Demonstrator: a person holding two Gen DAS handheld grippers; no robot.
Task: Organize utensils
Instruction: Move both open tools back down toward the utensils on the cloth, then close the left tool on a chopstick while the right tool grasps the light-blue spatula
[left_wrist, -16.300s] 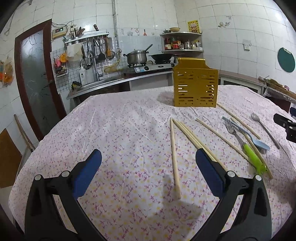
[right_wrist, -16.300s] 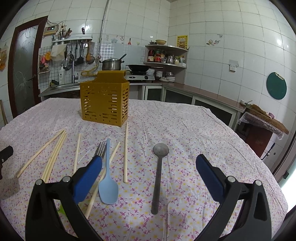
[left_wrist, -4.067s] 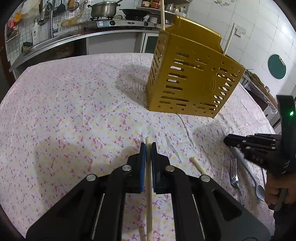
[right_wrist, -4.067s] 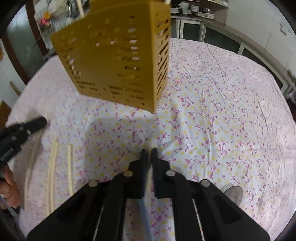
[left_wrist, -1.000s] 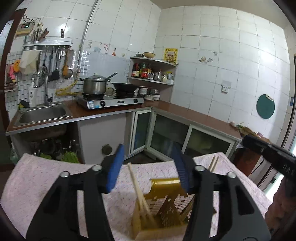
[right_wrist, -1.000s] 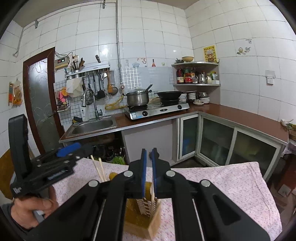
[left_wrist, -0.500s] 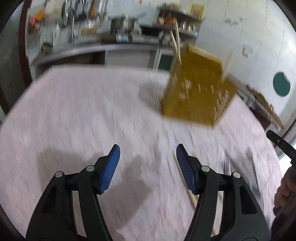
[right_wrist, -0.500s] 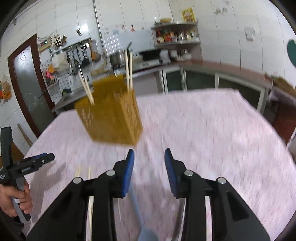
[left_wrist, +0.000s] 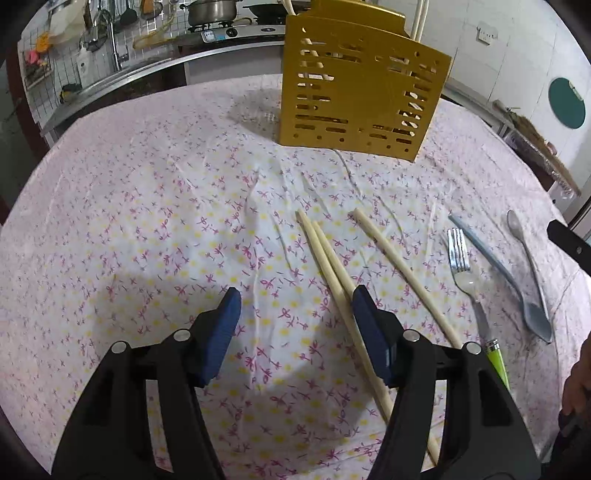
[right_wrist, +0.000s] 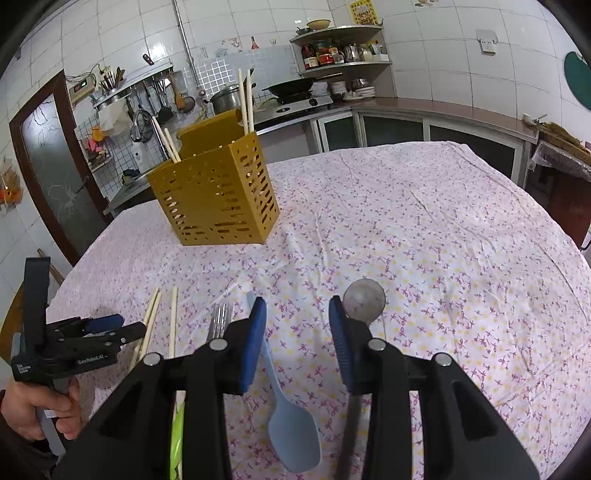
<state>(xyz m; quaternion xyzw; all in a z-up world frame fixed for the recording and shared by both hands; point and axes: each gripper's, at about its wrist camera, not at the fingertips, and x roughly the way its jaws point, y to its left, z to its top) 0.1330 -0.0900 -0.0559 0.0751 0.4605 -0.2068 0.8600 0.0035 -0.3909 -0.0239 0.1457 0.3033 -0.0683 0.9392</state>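
Home kitchen, white tiled walls (right_wrist: 424, 37), gas stove with pot (right_wrist: 226, 98) and wok (right_wrist: 291, 88) beyond the fingers, sink (left_wrist: 107, 79), hanging ladles (right_wrist: 162, 99), spice shelf (right_wrist: 340, 48)

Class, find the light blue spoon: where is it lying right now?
In the right wrist view, the light blue spoon lies flat on the floral tablecloth, below the open right gripper, between the fork and the metal spoon.
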